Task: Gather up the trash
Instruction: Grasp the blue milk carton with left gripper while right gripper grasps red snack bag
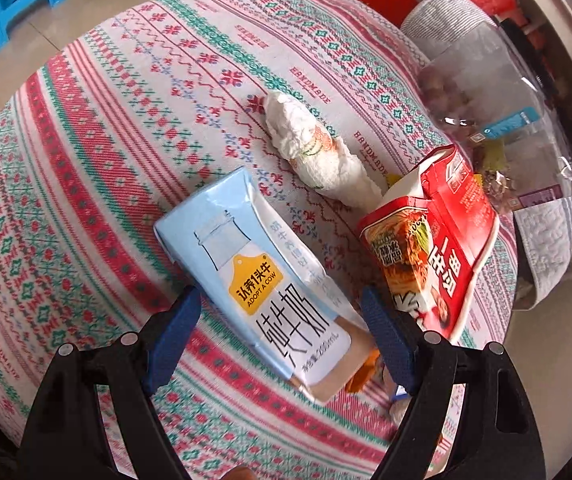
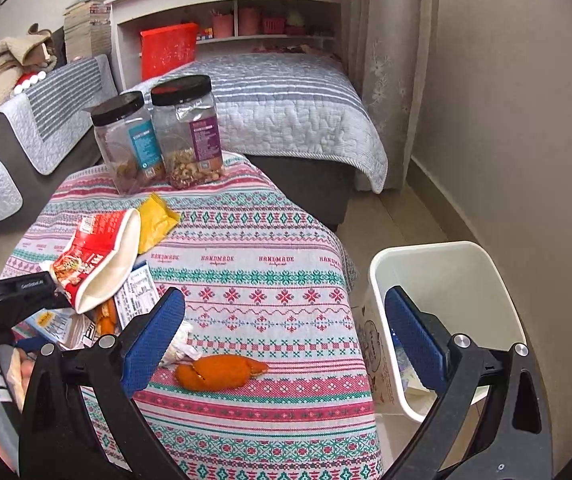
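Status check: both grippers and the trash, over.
Left gripper open, straddling milk carton. Right gripper open, empty, beside bin. Red noodle box crowds left's right side.

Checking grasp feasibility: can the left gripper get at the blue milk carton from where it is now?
Probably yes. The left gripper is open with the milk carton lying flat between its fingers, nothing on top of it. The red noodle packet sits close beside the right finger and might get nudged.

The right hand-held gripper (image 2: pixel 286 332) fills the lower frame, its blue fingers (image 2: pixel 154 332) spread wide apart with nothing between them. Behind lies the patterned surface (image 2: pixel 270 232), an orange peel (image 2: pixel 220 372) at lower centre, a white bin (image 2: pixel 446 320) at right, and two jars (image 2: pixel 158 140) at upper left.
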Available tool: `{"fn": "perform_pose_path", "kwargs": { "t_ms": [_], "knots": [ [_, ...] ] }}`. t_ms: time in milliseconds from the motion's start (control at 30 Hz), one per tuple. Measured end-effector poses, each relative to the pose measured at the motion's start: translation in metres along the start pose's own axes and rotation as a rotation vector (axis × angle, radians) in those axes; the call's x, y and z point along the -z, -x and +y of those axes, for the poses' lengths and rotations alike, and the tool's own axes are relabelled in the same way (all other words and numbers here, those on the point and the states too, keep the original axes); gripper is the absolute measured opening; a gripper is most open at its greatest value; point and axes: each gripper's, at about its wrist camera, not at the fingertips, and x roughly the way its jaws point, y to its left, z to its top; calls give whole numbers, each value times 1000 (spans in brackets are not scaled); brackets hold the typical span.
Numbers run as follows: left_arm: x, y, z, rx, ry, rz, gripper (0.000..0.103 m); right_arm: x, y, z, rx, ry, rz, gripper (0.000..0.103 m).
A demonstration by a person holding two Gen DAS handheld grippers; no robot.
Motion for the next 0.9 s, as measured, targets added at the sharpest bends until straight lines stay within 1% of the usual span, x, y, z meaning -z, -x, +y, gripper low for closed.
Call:
{"fn": "perform_pose_path", "kwargs": {
  "t_ms": [33,100,133,167,267,333,433,567,633,700,767,900],
  "knots": [
    [0,-4,-3,-4,-17,4,78,0,-1,1,-4,1,5,96],
    [2,-3,-9,-5,-66,-1,70,0,-4,3,-19,-2,17,96],
    [3,-1,-12,-5,-99,-6,55,-1,-5,4,-29,-4,22,96],
    [4,5,-15,-9,-140,-12,48,-1,-7,7,-43,-8,31,96],
    [9,23,-17,3,-216,-19,37,0,-15,18,-90,-16,66,96],
    [14,37,-15,8,-269,-27,33,1,-23,30,-137,-18,99,96],
    [22,60,-7,4,-331,-65,32,3,-33,53,-183,3,133,96],
    [21,87,3,19,-368,-111,30,6,-45,81,-261,0,173,96],
    [20,99,9,17,-392,-148,30,6,-45,96,-295,31,158,96],
    [16,106,13,16,-409,-177,30,7,-42,116,-285,117,116,96],
    [12,115,16,25,-416,-185,30,9,-41,132,-285,189,91,96],
    [6,130,25,58,-417,-195,30,16,-45,157,-280,285,76,96]
  ]
}}
